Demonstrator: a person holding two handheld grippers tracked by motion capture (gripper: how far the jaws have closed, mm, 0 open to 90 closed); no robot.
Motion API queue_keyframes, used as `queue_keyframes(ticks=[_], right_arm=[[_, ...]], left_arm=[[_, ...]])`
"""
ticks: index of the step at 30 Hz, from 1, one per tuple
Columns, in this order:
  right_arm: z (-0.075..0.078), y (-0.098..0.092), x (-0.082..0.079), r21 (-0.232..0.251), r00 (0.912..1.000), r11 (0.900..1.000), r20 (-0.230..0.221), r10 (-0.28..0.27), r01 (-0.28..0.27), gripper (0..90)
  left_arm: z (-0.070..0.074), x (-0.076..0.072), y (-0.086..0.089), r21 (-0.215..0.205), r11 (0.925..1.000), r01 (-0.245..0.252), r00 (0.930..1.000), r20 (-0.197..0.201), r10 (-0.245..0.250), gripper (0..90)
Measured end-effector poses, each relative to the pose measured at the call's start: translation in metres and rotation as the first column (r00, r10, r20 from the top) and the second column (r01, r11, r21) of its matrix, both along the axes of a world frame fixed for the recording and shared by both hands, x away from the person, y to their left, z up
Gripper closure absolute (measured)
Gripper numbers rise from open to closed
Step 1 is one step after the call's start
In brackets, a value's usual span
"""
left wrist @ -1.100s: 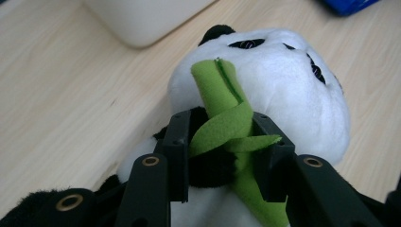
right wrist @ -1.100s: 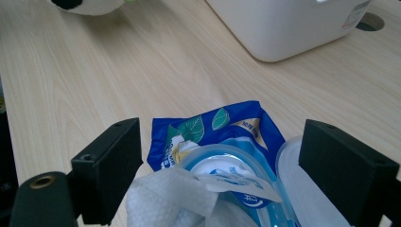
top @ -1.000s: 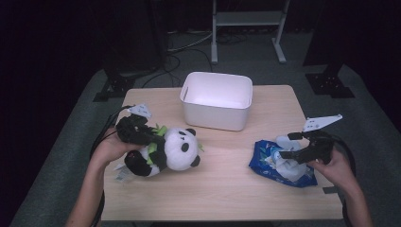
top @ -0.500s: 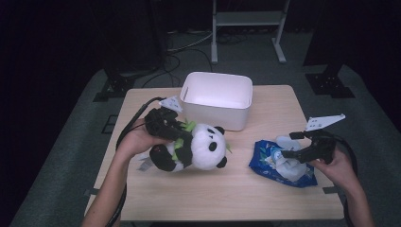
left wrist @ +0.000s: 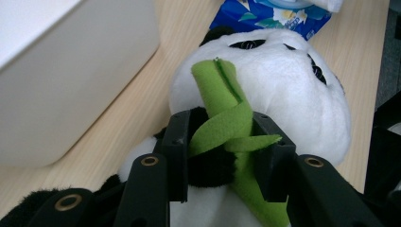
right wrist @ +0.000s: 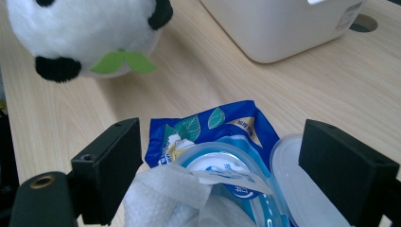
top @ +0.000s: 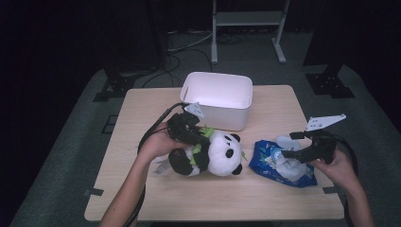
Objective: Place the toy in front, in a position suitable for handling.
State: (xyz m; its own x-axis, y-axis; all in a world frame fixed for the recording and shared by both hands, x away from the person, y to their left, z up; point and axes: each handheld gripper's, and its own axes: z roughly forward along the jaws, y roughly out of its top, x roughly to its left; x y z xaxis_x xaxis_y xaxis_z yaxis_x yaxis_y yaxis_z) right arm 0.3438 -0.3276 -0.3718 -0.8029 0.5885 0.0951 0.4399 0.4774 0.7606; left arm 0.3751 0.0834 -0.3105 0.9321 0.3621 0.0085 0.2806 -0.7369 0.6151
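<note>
A recording studio or lab set up for data capture: a small wooden table (top: 283,198) stands alone on grey carpet (top: 71,179), ringed by darkness. Black stand bases (top: 328,85) and loose cables (top: 182,47) lie on the floor behind it, beside a white metal frame (top: 248,19). Tape marks (top: 93,192) flag the table's position.

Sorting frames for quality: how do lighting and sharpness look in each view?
High view: table lit, surroundings nearly black, bin glaring white. Left gripper view: panda sharp, jaws slightly soft. Right gripper view: wipes pack sharp, evenly lit.
</note>
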Motion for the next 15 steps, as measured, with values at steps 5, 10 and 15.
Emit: queue_keyframes(ticks=[5,10,15], right_arm=[[-0.001,0.001,0.001,-0.001,1.0,1.0,-0.005,0.002,-0.002,12.6],[-0.004,0.003,0.002,-0.006,0.9999,1.0,-0.01,0.005,-0.005,12.6],[-0.007,0.005,0.003,-0.012,0.9998,1.0,-0.02,0.006,-0.006,12.6]], left_arm=[[-0.012,0.001,-0.004,0.023,0.9997,-0.011,0.9999,-0.004,0.011,61.4],[-0.025,0.001,-0.005,0.033,0.9993,-0.019,0.9996,-0.018,0.02,61.0],[-0.038,0.0,-0.004,0.013,0.9995,-0.028,0.9987,-0.042,0.028,60.7]])
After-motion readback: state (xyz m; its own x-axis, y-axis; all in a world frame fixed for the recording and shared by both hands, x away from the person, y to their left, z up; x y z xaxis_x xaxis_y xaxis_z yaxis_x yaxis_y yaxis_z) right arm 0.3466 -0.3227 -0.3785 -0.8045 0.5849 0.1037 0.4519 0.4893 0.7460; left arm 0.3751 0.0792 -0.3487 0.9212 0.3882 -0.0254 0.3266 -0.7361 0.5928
